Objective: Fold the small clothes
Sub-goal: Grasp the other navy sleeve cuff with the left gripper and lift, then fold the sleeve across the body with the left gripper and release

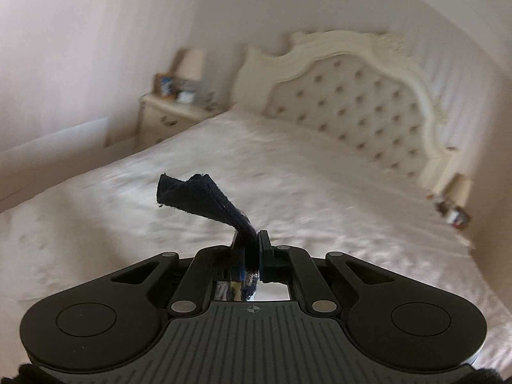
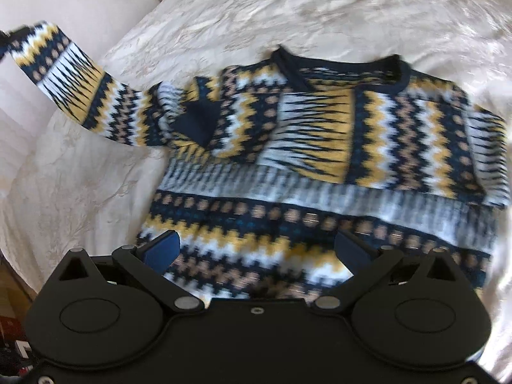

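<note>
A patterned knit sweater (image 2: 320, 166) in navy, yellow, white and tan lies on the white bedspread (image 2: 224, 16), neckline toward the far side. Its left sleeve (image 2: 73, 76) is stretched out and lifted off to the upper left. In the left wrist view, my left gripper (image 1: 252, 240) is shut on the navy cuff (image 1: 198, 198) of that sleeve, held high over the bed. My right gripper (image 2: 256, 249) hovers open above the sweater's lower hem, its blue pads (image 2: 163, 249) wide apart with nothing pinched. The other sleeve lies folded across the chest.
A cream tufted headboard (image 1: 352, 96) stands at the far end of the bed. A nightstand (image 1: 166, 112) with a lamp and picture frames sits at its left, another lamp (image 1: 457, 201) at its right. The bed's left edge drops off near the wall.
</note>
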